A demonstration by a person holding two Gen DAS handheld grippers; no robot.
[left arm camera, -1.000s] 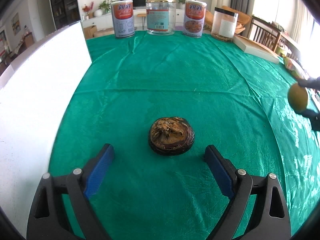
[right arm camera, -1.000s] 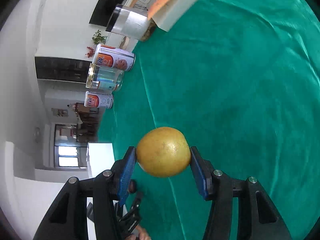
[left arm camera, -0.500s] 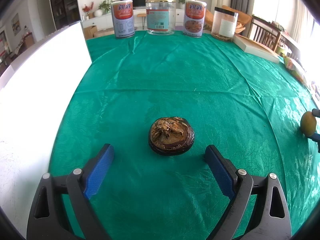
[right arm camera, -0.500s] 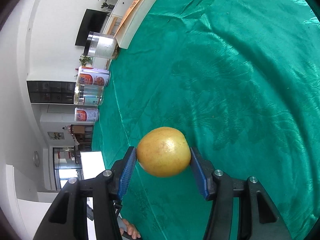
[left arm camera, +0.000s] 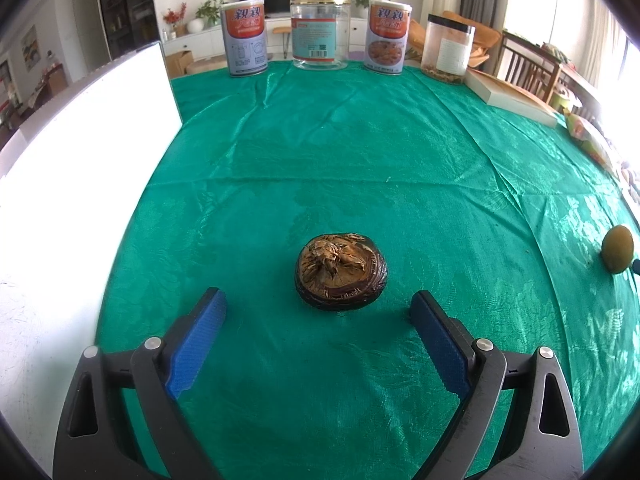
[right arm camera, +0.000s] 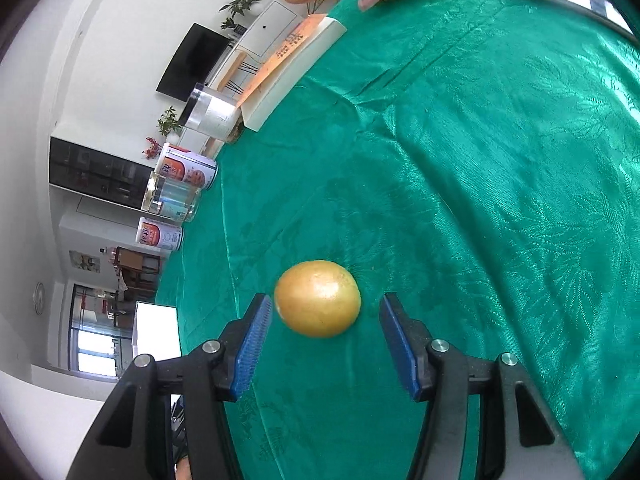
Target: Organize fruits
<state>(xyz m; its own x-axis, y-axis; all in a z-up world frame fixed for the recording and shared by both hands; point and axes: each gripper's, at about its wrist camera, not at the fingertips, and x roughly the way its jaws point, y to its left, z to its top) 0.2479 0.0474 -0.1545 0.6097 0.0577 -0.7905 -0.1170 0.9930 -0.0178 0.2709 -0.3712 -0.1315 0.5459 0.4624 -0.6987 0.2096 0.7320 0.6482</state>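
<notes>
In the right wrist view, the right gripper (right arm camera: 326,330) is seen with its jaws just parted: they have been opening, and the yellow fruit (right arm camera: 317,298) sits between the blue pads (right arm camera: 253,346), close against the pad at 9 o'clock while a clear gap is left to the pad at 3 o'clock. The fruit is set on the green tablecloth (right arm camera: 500,208), so nothing is gripped. In the left wrist view, the left gripper (left arm camera: 318,322) is held wide, its pads resting low over the cloth, and the dark brown wrinkled fruit (left arm camera: 341,271) lies just beyond the fingertips at 12 o'clock, centred between them and untouched. The same yellow fruit is seen well apart at 3 o'clock, at the edge of that view. Farther off at 12 o'clock, two printed tins (left arm camera: 244,37), a clear jar (left arm camera: 319,30) between them and a black-lidded container (left arm camera: 448,49) are lined up along the far edge, with a flat white box (left arm camera: 512,96) at 1 o'clock.
</notes>
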